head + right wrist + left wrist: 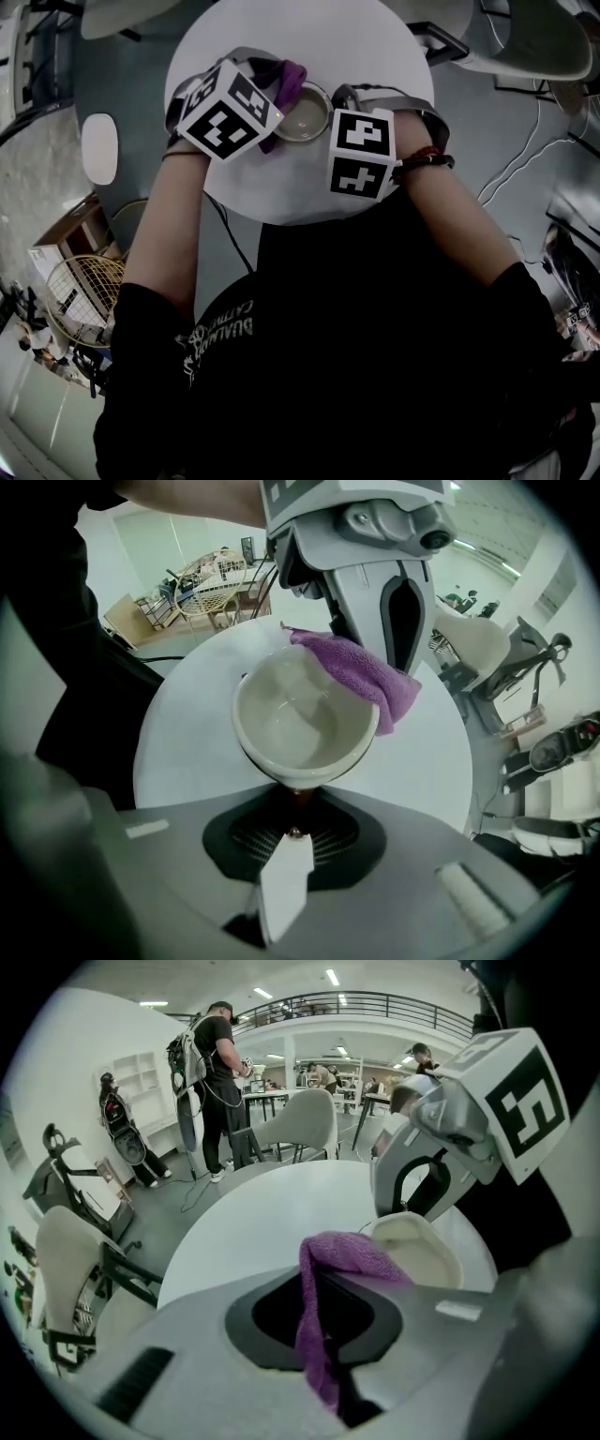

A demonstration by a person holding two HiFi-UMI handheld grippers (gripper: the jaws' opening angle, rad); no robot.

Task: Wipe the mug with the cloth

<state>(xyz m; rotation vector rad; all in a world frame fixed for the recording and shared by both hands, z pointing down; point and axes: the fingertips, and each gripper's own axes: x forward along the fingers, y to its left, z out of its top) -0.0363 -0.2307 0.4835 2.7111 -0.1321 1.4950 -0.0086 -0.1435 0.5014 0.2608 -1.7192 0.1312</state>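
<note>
A cream mug (pixel 302 114) stands open side up near the middle of the round white table (pixel 281 37). My right gripper (pixel 298 794) points straight down and is shut on the mug (pixel 300 719) at its near side; what it pinches is hidden under the bowl. My left gripper (pixel 323 1288) is shut on a purple cloth (pixel 337 1260), which runs up through its jaws. The cloth (pixel 361 672) drapes over the mug's far rim, with the left gripper (pixel 375 564) right above it. In the head view the cloth (pixel 286 80) shows between the two marker cubes.
White chairs (pixel 305 1124) stand beyond the table, and a person (pixel 216 1082) stands at the back left. A white oval seat (pixel 98 148) and a wire basket (pixel 84 291) lie on the floor to the left. Cables (pixel 525 159) run across the floor at right.
</note>
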